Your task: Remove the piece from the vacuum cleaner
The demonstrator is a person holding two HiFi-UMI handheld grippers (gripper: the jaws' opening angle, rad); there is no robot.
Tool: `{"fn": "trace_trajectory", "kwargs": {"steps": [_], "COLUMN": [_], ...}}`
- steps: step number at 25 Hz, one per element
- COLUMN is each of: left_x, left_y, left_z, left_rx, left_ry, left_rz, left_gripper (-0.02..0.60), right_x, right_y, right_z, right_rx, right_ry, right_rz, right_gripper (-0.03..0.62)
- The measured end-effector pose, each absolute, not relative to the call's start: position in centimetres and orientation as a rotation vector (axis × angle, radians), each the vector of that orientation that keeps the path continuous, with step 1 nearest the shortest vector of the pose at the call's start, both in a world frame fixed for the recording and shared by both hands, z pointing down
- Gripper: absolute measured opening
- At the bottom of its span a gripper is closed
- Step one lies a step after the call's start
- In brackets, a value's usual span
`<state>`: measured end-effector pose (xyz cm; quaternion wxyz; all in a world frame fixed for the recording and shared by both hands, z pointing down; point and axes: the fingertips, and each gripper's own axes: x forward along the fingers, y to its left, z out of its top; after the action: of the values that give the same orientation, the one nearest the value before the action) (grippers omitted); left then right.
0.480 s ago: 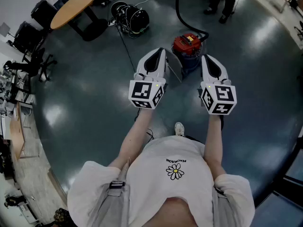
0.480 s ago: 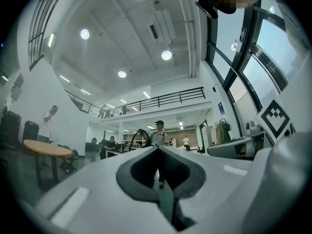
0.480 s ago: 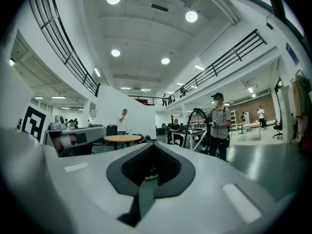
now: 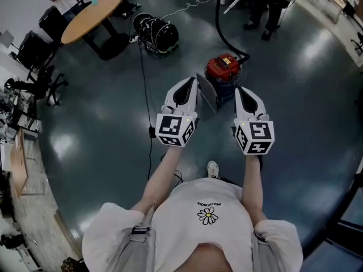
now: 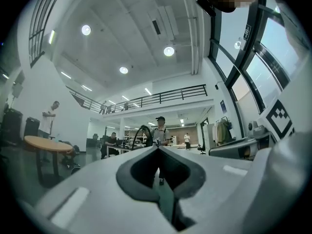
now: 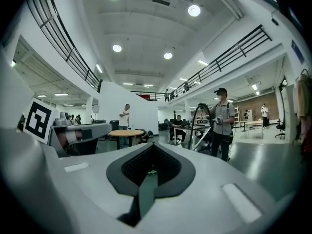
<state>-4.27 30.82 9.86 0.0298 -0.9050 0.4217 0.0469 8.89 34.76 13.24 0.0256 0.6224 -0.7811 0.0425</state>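
The vacuum cleaner [image 4: 223, 69], with a red lid and a blue drum, stands on the dark floor ahead of me. Its black hose [image 4: 218, 16] curves away toward the far side. A grey flat part [image 4: 206, 94] leans at its left side. My left gripper [image 4: 191, 80] is held in the air short of the vacuum, to its left, jaws shut and empty. My right gripper [image 4: 238, 89] hangs just right of the drum, shut on nothing. Both gripper views look level across the hall, over the shut tips of the left gripper [image 5: 157, 148] and the right gripper [image 6: 152, 145]; the vacuum's body is out of their sight.
A round wooden table [image 4: 91, 11] and a black bundle [image 4: 156, 24] sit at the far left. A black cable [image 4: 146, 78] runs across the floor to my feet. Office chairs [image 4: 39, 72] line the left edge. A person [image 6: 222, 123] stands by the hose beyond the vacuum.
The right gripper has drawn slightly inward and lower in the head view. The left gripper has barely shifted. Both stay shut.
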Motion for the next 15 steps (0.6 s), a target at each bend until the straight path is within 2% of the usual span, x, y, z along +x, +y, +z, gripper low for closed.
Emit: {"fn": "trace_trajectory", "kwargs": {"steps": [15], "left_x": [-2.0], "left_y": [26.4], "left_z": [12.3], "left_rx": [-2.822], "left_ry": [1.365], "left_rz": [0.072], "left_gripper": [0.000], "right_x": [13.0], "right_y": [31.4], "right_z": [14.8], "right_rx": [1.964], "right_ry": [-2.444], "right_rz": [0.249], "right_gripper": [0.023]}}
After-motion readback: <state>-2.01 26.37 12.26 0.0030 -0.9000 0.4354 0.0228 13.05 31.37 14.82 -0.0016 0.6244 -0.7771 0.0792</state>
